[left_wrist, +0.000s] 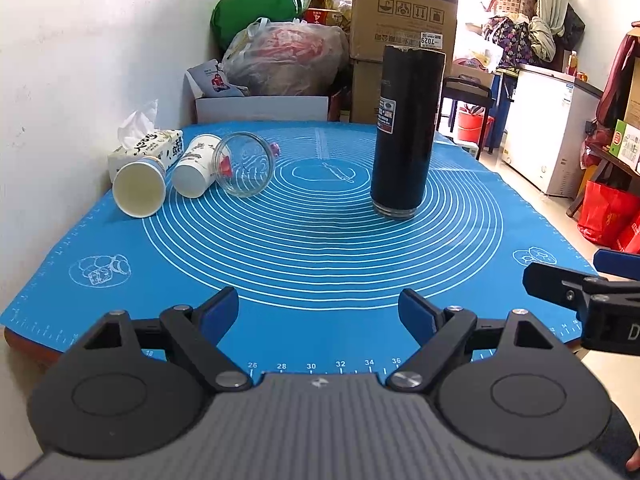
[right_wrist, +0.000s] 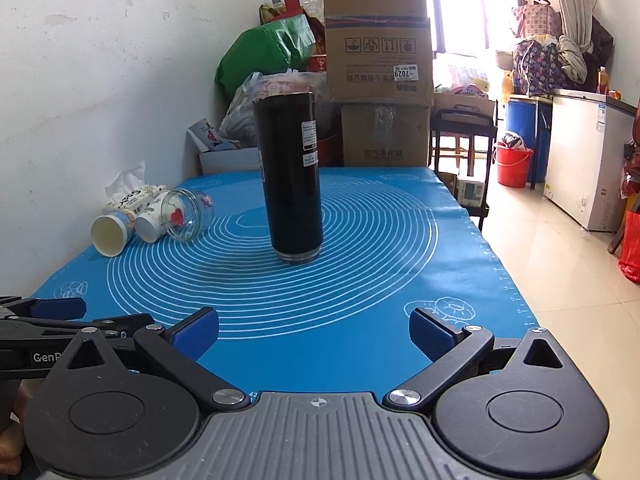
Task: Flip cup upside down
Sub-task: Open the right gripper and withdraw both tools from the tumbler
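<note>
Left gripper point(left_wrist: 319, 312) and right gripper point(right_wrist: 314, 330) both spread wide, empty, low over the near edge of the surface point(left_wrist: 320, 264), a blue ringed mat. One tall black cup point(left_wrist: 406, 132) stood mid-mat, glass rim down. By the white wall: two paper cups point(left_wrist: 140, 188), one glass jar point(left_wrist: 244, 164), all on their sides, one tissue pack point(left_wrist: 146, 146). Boxes point(right_wrist: 378, 60) beyond.

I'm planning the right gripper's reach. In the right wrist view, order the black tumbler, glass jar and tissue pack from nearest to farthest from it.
1. Black tumbler: mat centre, straight ahead.
2. Glass jar: lying on its side, ahead-left.
3. Tissue pack: by the wall, behind the jar.
</note>
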